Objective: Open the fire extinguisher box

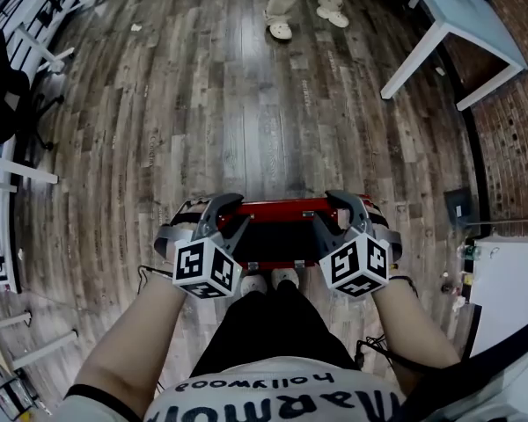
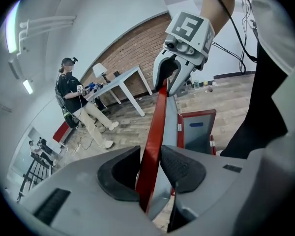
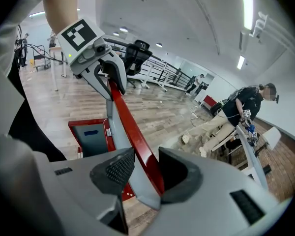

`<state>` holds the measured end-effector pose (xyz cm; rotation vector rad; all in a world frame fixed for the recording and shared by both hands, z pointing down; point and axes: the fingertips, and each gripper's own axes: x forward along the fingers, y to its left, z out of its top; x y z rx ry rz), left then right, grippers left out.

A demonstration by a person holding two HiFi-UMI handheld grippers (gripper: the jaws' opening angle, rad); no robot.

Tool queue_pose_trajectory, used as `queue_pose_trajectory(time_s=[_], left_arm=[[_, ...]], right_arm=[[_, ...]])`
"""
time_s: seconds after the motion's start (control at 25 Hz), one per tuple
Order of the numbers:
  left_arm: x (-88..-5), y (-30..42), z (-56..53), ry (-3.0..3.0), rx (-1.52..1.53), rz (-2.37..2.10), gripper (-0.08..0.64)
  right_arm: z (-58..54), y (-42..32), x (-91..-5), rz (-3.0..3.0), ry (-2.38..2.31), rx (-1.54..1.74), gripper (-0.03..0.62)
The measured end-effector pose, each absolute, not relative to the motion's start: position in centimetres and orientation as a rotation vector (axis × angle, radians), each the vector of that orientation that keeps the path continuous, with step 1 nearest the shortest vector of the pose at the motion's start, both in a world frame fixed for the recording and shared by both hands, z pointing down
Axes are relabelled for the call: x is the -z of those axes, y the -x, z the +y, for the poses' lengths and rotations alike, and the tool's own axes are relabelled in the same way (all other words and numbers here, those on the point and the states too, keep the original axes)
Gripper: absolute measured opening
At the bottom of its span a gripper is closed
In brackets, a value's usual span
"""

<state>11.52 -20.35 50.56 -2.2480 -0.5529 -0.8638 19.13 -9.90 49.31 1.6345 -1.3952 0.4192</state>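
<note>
**Fire extinguisher box** (image 2: 199, 113): shallow red metal case with a grey inner lining. It lies on the dark wood-plank floor (image 1: 246, 104) just in front of the person's feet, its inside exposed.

**Lid** (image 1: 277, 207): long red metal panel with a grey inner face, raised clear of the case. Its long axis runs crosswise, from one gripper to the other. Small pale fittings on its lower edge, nearest the feet, look like hinges, though that cannot be confirmed.

**Left gripper** (image 2: 150, 161): grey, two-jawed, with a marker cube. Its ribbed pads are clamped on the lid's red edge at the left end.

**Right gripper** (image 3: 146, 165): the same pattern, pads pinching the same red edge at the right end. The lid passes between its jaws and slopes away toward the other gripper.

**Governing relation:** the gripped edge lies between both pairs of jaws. The open case sits below and ahead of them, visible past the lid in both gripper views. Neither hand is nearer, since each holds one end of the same edge. Any further swing probably needs both ends to travel together, or the panel will twist.

**Progress, as judged:** the opening appears largely done, with the interior already uncovered.

**Surroundings:** a white table (image 1: 458, 25) stands well apart at upper right. A second person (image 2: 73, 97) sits beside it.
</note>
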Motion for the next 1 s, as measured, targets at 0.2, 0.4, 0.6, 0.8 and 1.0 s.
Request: queue_pose_trajectory(time_s=[0.2,0.4,0.6,0.8,1.0], left_arm=[[-50.9,-12.3,-20.9,2.252,0.927,-0.522,0.126],[-51.2,-13.6,-22.0,2.219,0.973,-0.458,0.126],[-51.7,-14.9,-23.0,2.204,0.984,-0.427,0.124],[-51.9,-15.7,-23.6,2.200,0.986,-0.428,0.118],[-52.2,-16.6,-24.0,2.200,1.003,-0.456,0.115]], right_arm=[[-10.4,-19.8,-49.3,-1.431,-1.643,-0.432,0.152],[-11.2,-20.9,-49.2,-1.463,-1.653,-0.438,0.152],[-12.0,-22.0,-49.5,-1.485,-1.667,-0.431,0.152],[-12.6,-22.9,-49.7,-1.487,-1.660,-0.410,0.151],[-13.0,-23.7,-49.9,-1.449,-1.694,-0.410,0.152]])
